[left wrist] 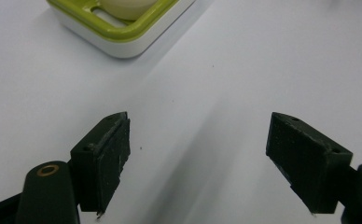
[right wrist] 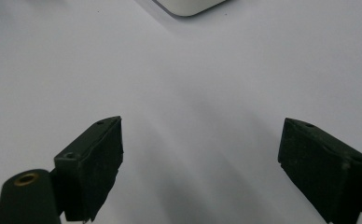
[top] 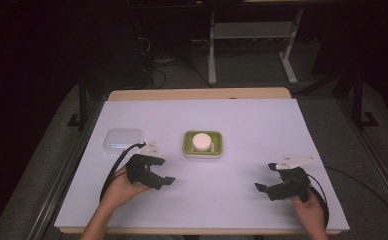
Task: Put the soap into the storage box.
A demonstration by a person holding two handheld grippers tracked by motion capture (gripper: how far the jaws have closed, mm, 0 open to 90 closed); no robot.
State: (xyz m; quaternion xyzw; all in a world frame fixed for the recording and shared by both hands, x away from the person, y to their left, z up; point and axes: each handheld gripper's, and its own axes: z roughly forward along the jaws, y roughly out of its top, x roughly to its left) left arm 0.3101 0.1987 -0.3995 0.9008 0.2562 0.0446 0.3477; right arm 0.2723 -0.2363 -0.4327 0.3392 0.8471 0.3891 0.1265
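Observation:
A green and white soap dish [top: 203, 144] holds a round white bar of soap [top: 202, 141] at the middle of the table. In the left gripper view the dish [left wrist: 123, 35] and the soap [left wrist: 128, 7] lie ahead at the upper left. My left gripper [top: 168, 182] hovers near the front left, open, jaws wide apart with nothing between them [left wrist: 198, 158]. Over at the front right, my right gripper [top: 260, 188] is open and empty too [right wrist: 200, 163]. A corner of the dish [right wrist: 188, 5] shows at the top of the right gripper view.
A translucent square lid or box [top: 123, 138] lies left of the dish, just beyond my left hand. A white sheet [top: 222, 115] covers the wooden table. Black cables trail from both grippers. A metal stand's legs [top: 252, 45] are on the floor behind.

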